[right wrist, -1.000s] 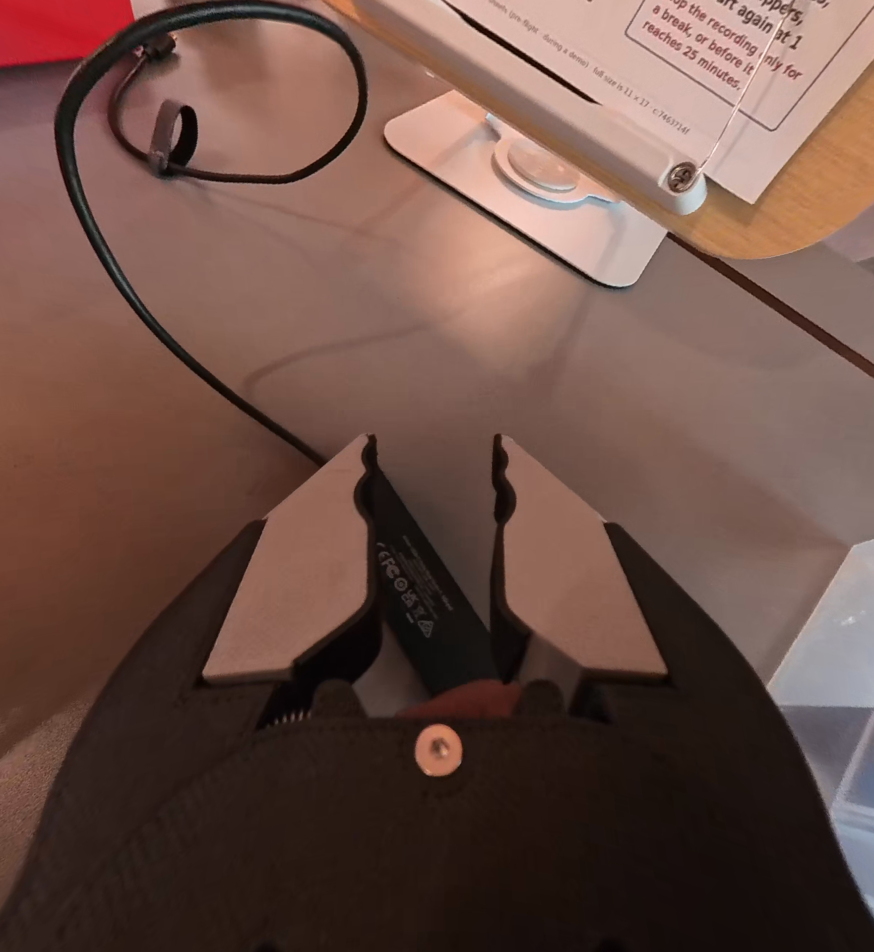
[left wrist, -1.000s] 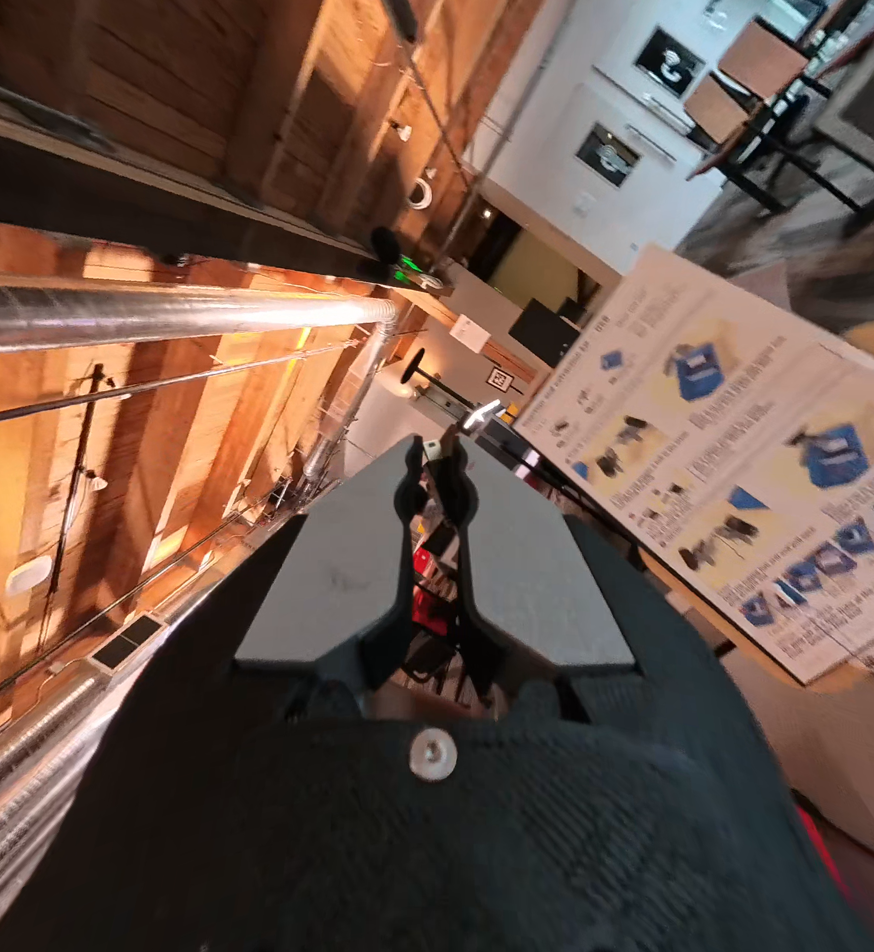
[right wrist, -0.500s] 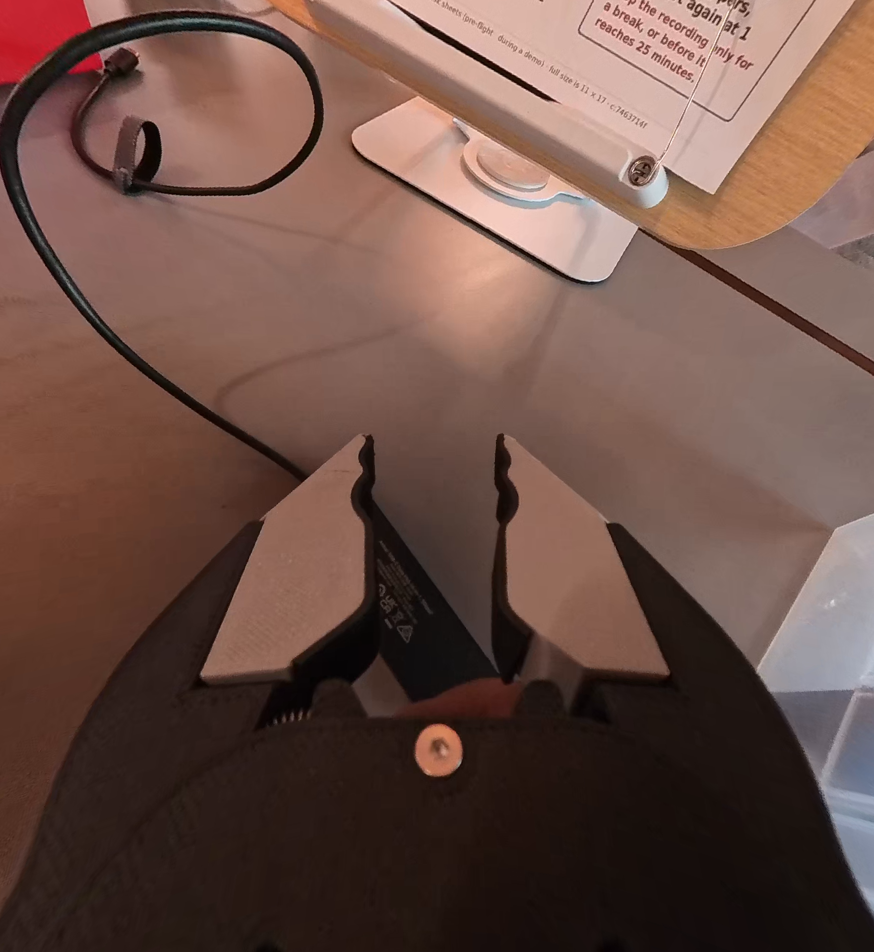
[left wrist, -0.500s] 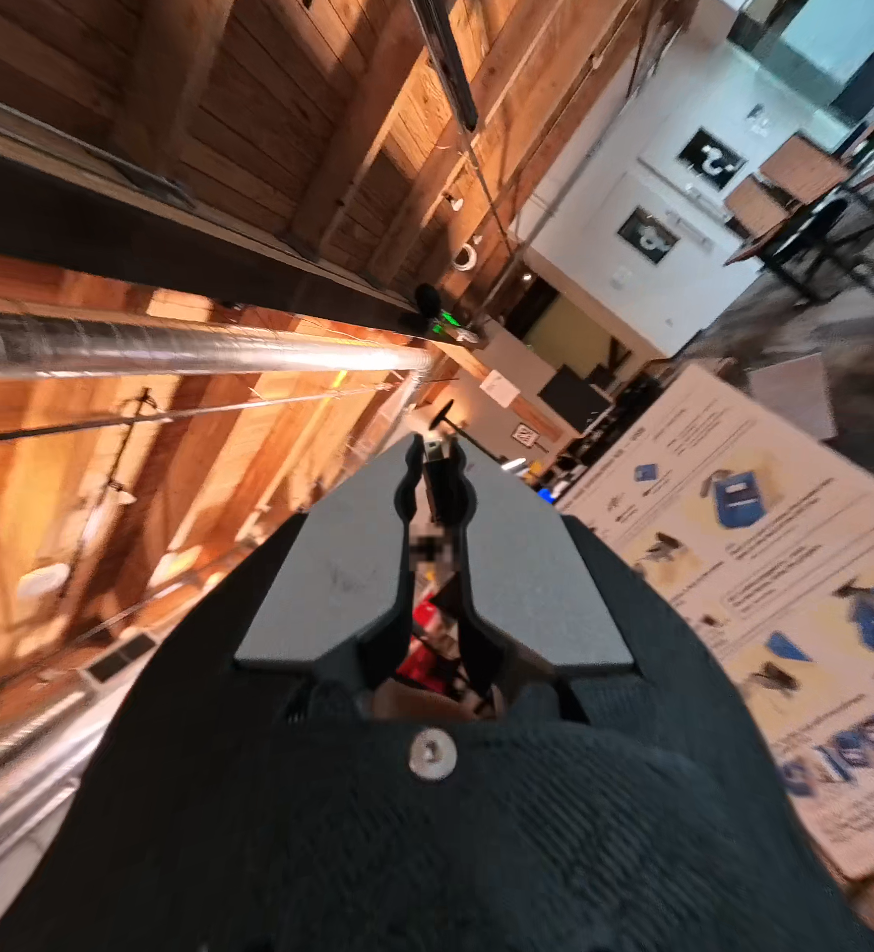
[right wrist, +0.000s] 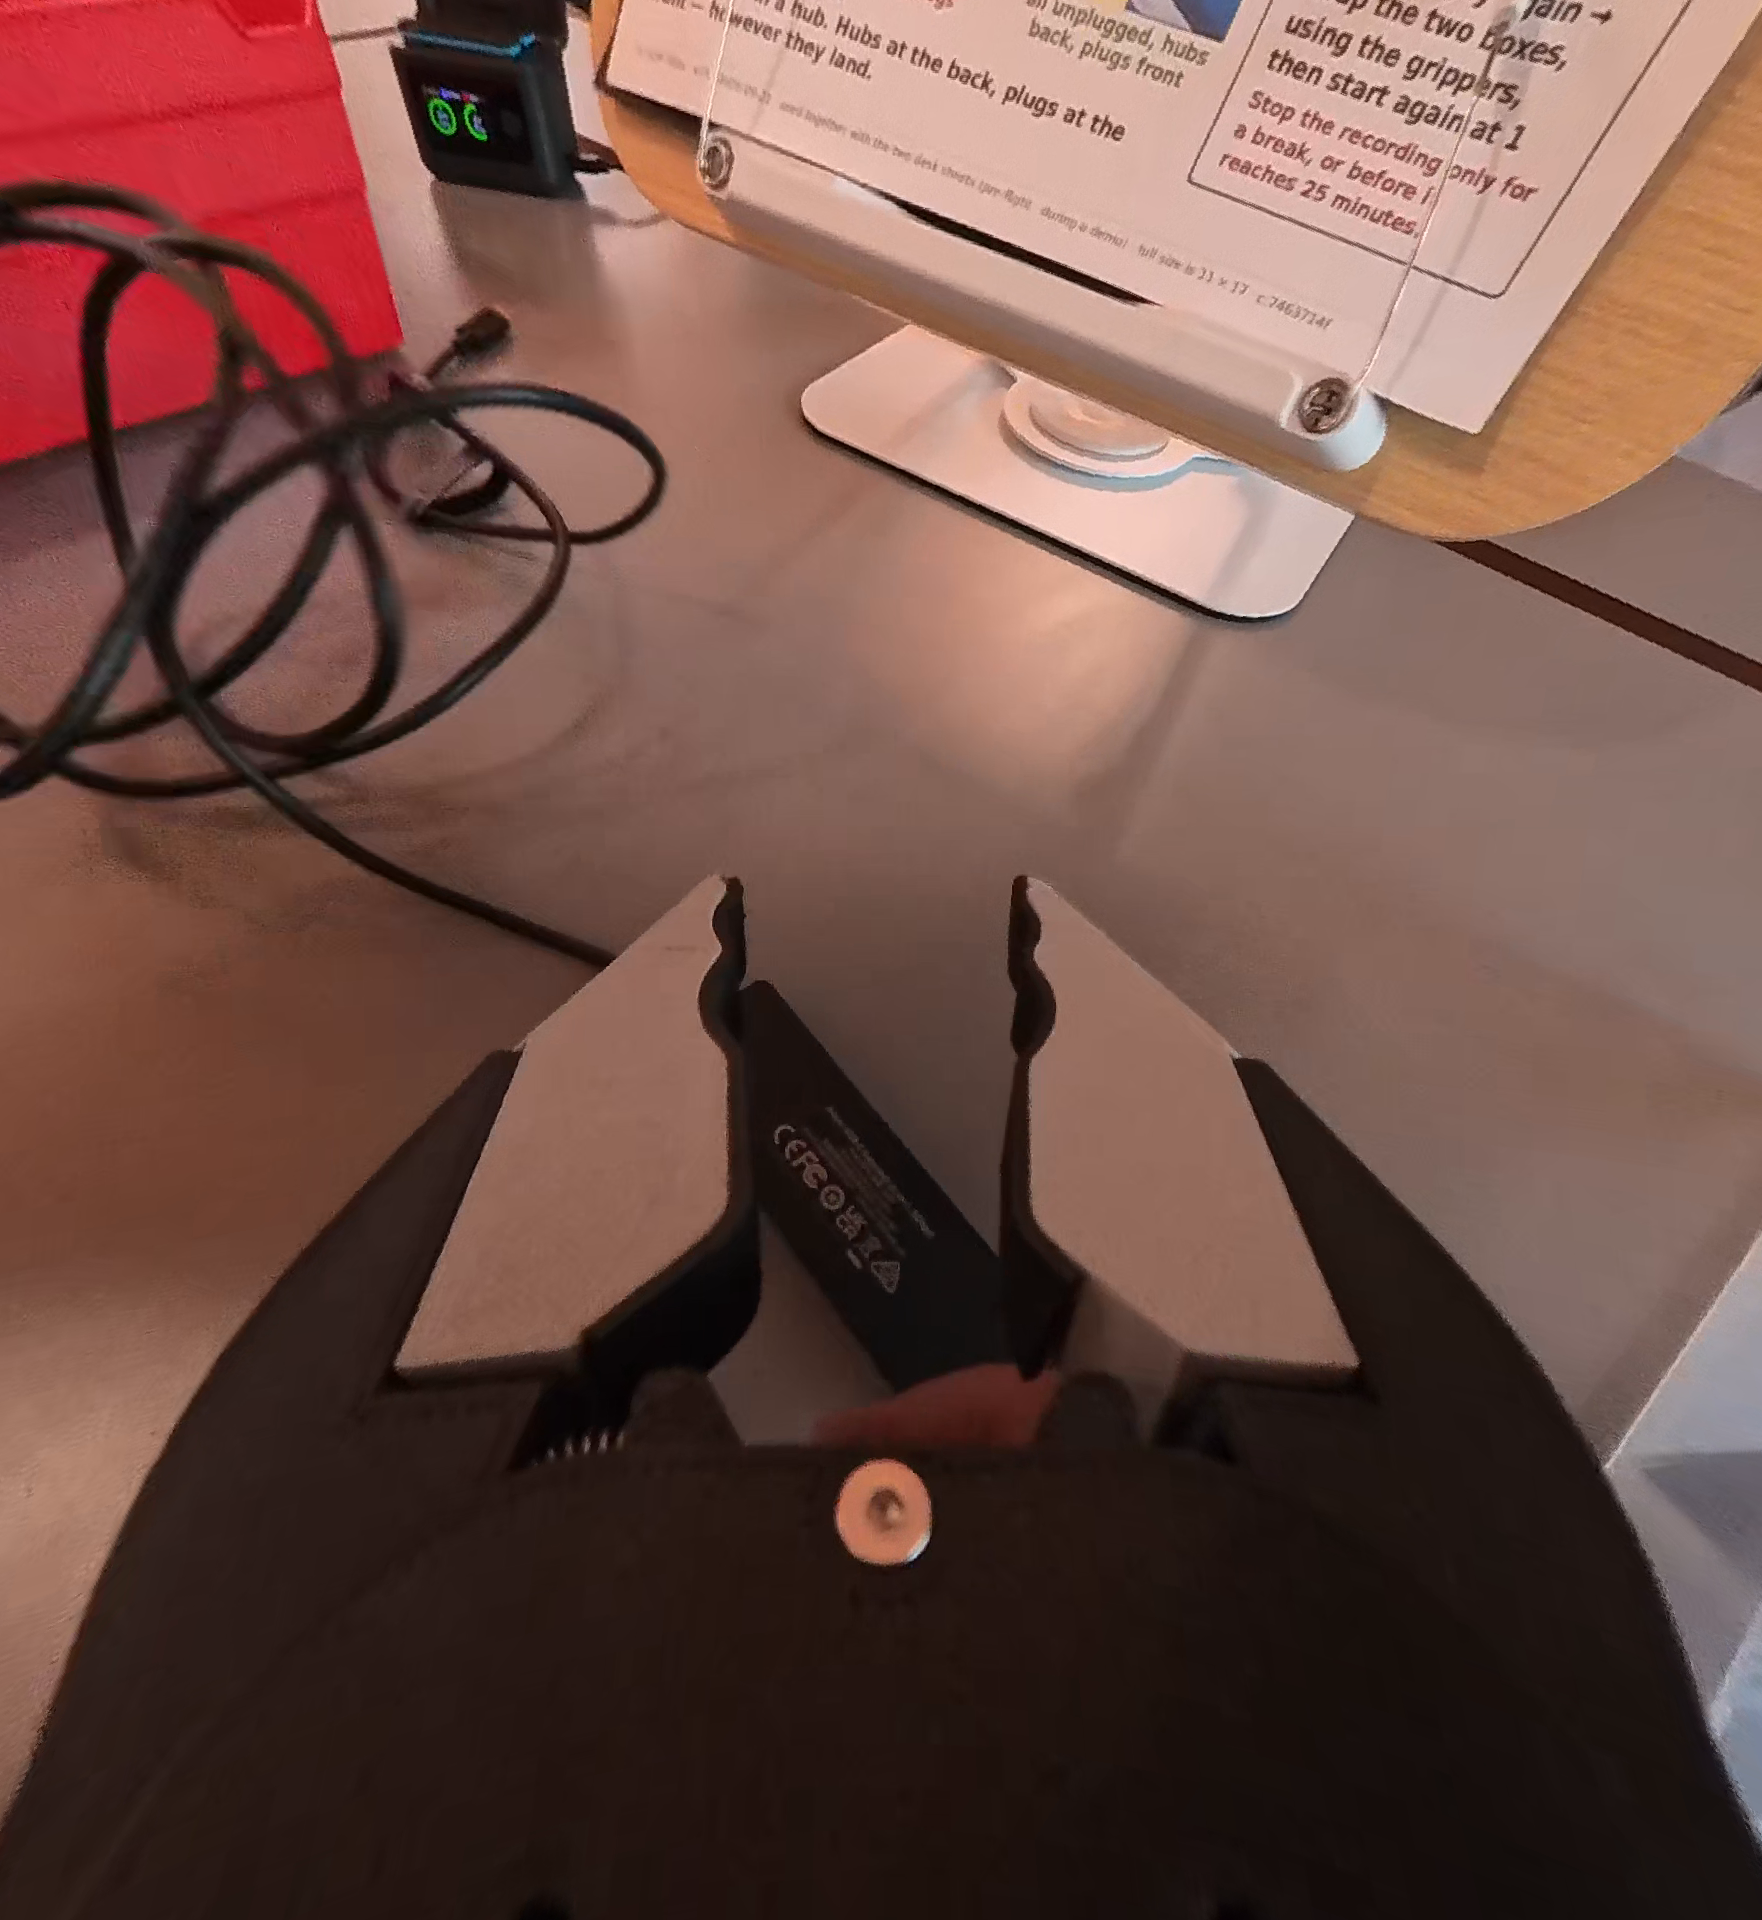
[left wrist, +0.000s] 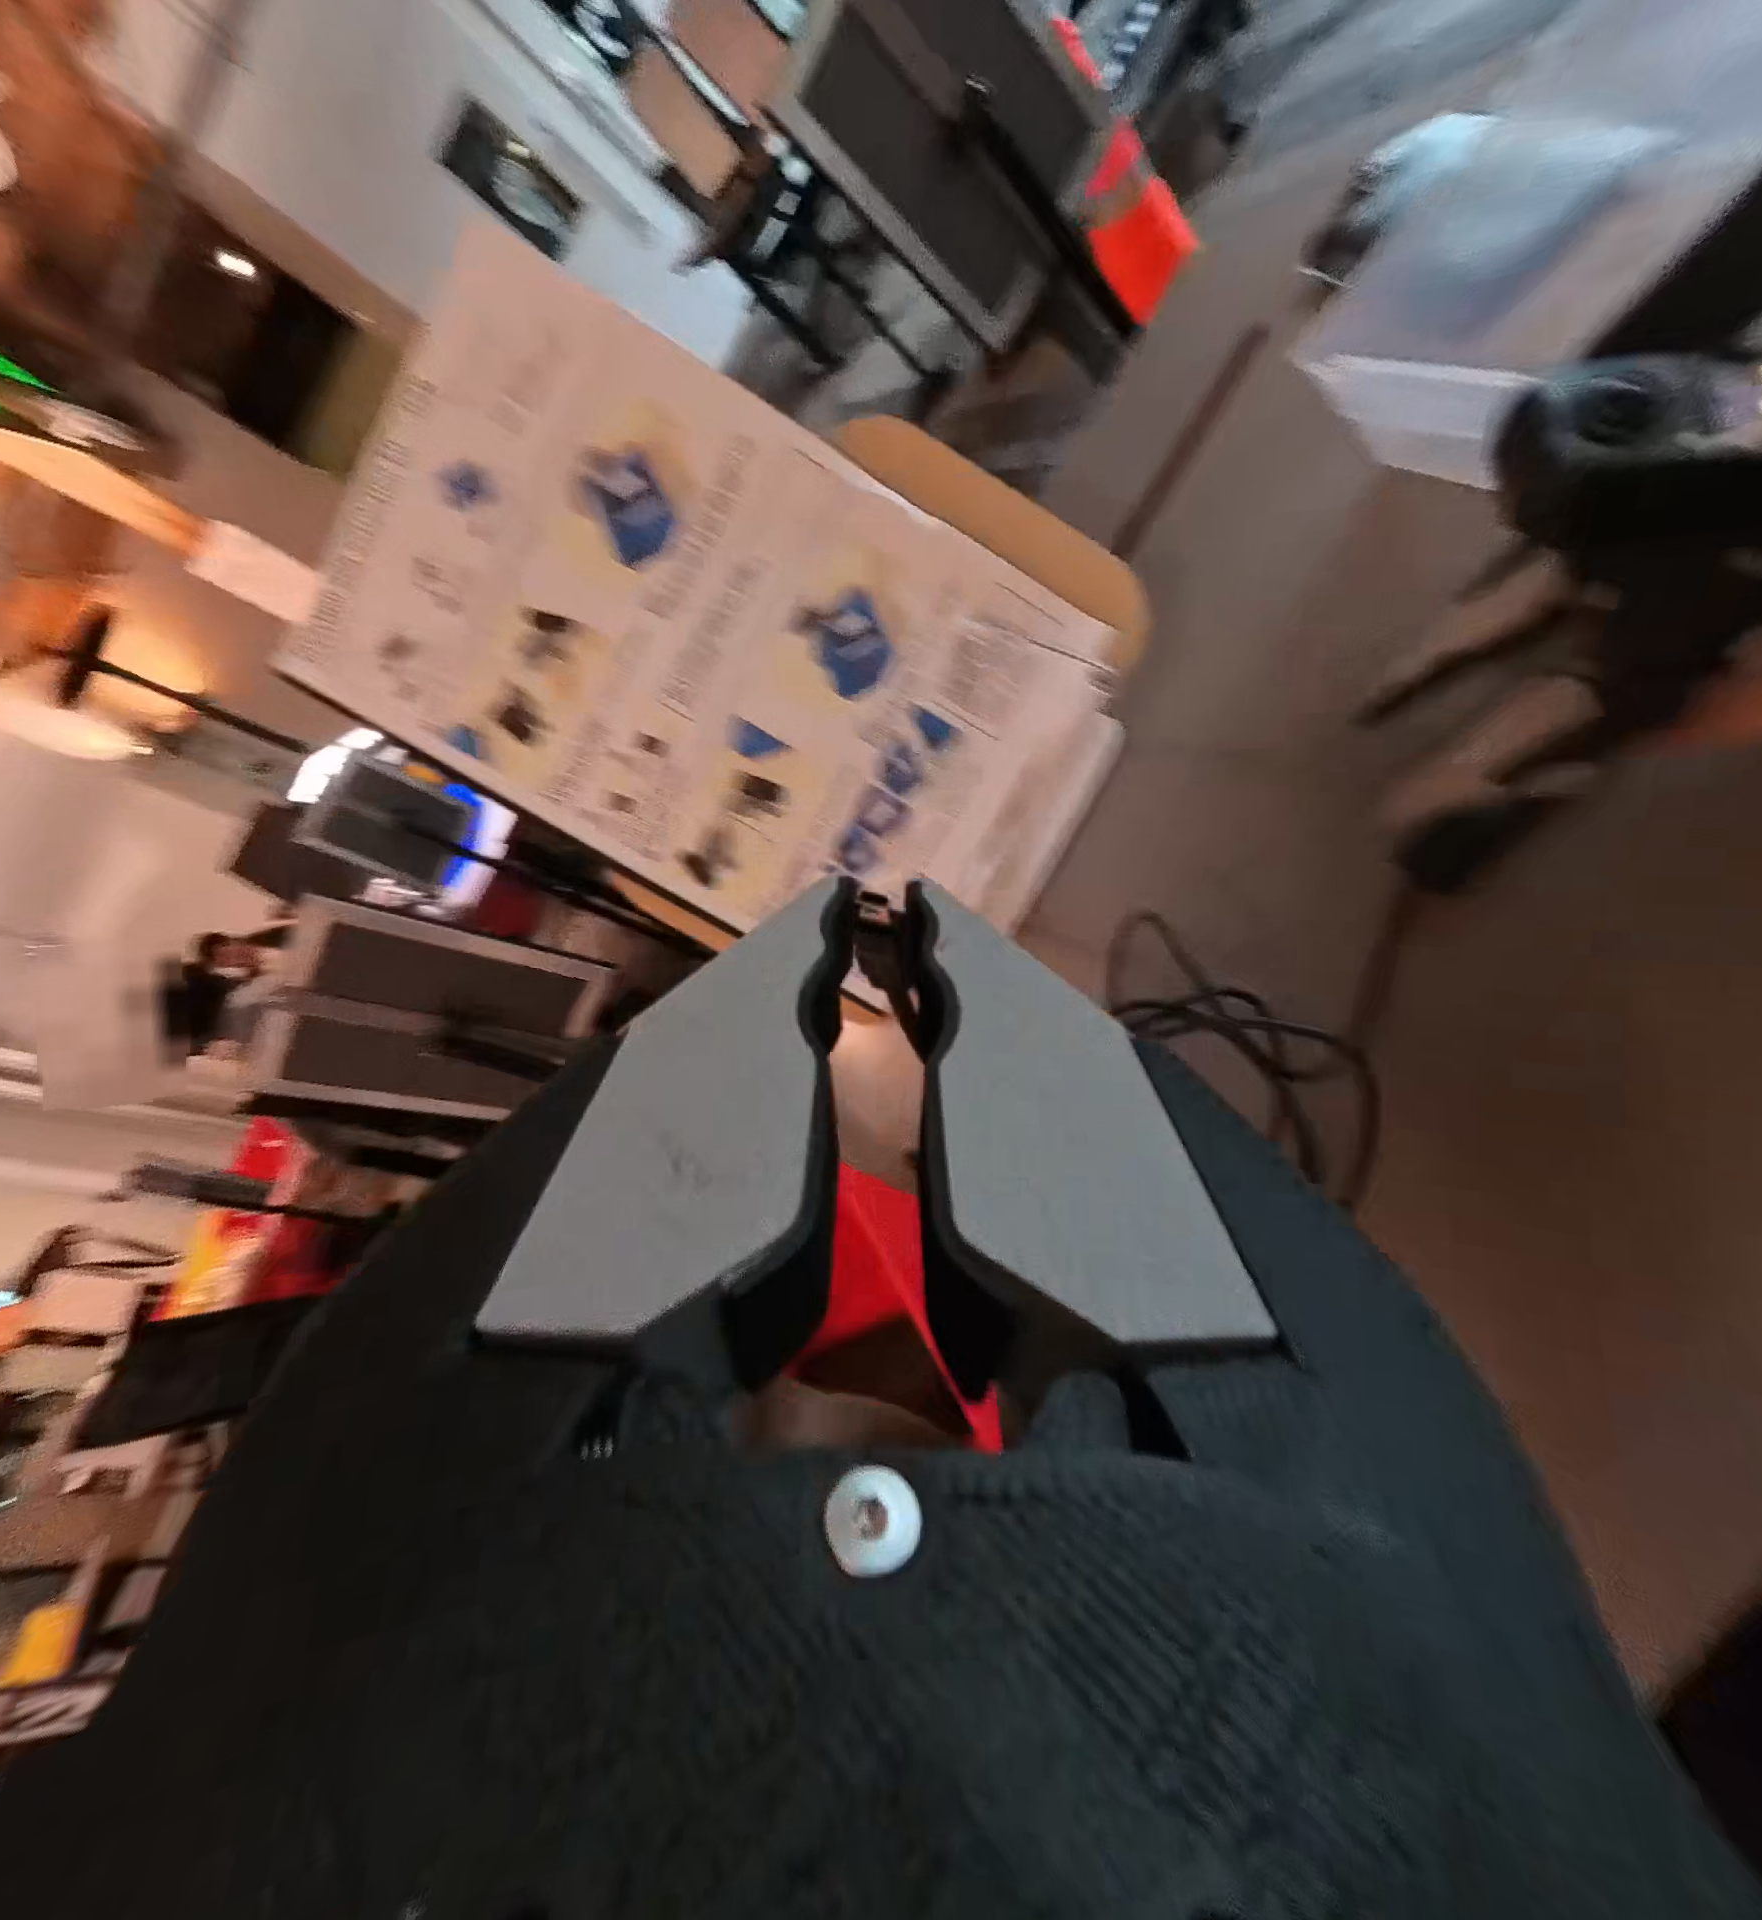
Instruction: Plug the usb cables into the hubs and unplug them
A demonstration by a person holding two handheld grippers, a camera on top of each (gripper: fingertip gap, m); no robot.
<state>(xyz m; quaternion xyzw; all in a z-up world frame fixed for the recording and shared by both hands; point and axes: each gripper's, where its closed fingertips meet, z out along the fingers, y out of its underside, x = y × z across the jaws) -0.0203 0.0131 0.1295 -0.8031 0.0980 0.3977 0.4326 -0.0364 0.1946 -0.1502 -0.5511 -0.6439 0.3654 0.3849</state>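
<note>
Your left gripper (left wrist: pixel 877 914) is pinched narrow on a small dark plug (left wrist: pixel 872 920) at its very tips. A second ago this gripper pointed up at the wooden ceiling; now it has swung down toward the bench (left wrist: pixel 1583 1091), and the view is smeared by that swing. That suggests you are bringing the plug down to meet the hub, so the plugging step looks about to begin, not done.

Your right gripper (right wrist: pixel 875 914) stands partly apart, with the flat black hub (right wrist: pixel 856 1174) lying slantwise between its fingers, near the left one. Whether the fingers actually press it, you cannot tell from here. It has pulled back a little, so more of the bench shows.

Past it, the right view gives what the left cannot: a loose tangle of black cable (right wrist: pixel 264 540) on the bench, a red box (right wrist: pixel 129 208) behind it, a small lit device (right wrist: pixel 482 114), and the white foot of a sign stand (right wrist: pixel 1085 468). The left view alone shows the whole printed sign board (left wrist: pixel 711 644) and your other gripper, dark and blurred, far right.
</note>
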